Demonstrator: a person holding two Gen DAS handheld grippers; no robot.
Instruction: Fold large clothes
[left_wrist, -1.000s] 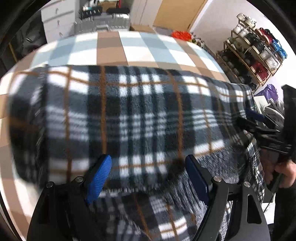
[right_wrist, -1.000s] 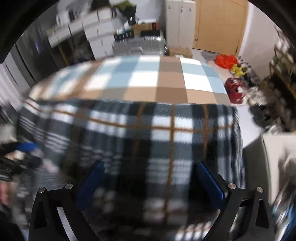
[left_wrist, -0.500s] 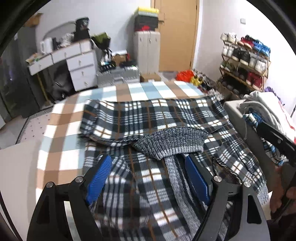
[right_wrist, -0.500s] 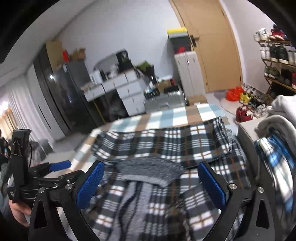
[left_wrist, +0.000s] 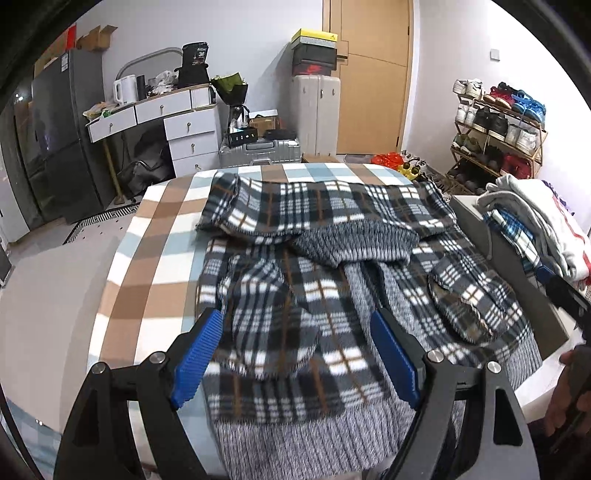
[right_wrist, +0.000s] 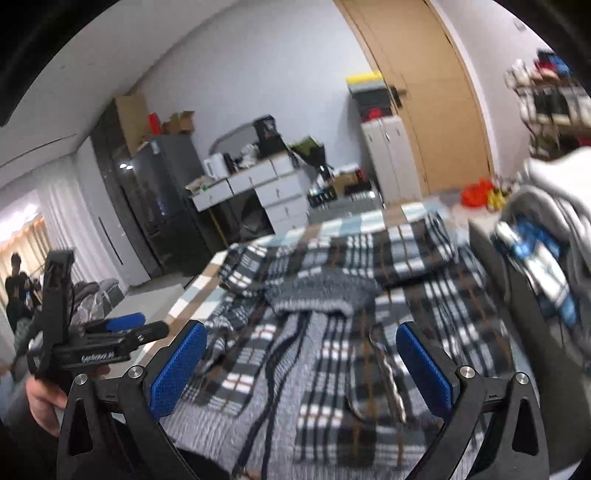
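Observation:
A large plaid fleece jacket (left_wrist: 314, 280) with grey knit trim lies spread on the checked table (left_wrist: 147, 236), its far part folded back toward me. It also shows in the right wrist view (right_wrist: 332, 314). My left gripper (left_wrist: 295, 354) is open and empty, raised above the jacket's near hem. My right gripper (right_wrist: 301, 365) is open and empty, held above the jacket's near right part. The left gripper also shows at the left of the right wrist view (right_wrist: 122, 330). The right gripper's tip shows at the right edge of the left wrist view (left_wrist: 561, 291).
A pile of folded clothes (left_wrist: 532, 229) lies on a grey surface right of the table. A shoe rack (left_wrist: 498, 125), suitcases (left_wrist: 258, 151), white drawers (left_wrist: 166, 125) and a dark fridge (left_wrist: 55, 140) stand beyond. A person (right_wrist: 16, 288) stands far left.
Both grippers have pulled back and risen from close over the fabric. The jacket, filling both views a second ago, now lies folded on the table; both grippers stay open.

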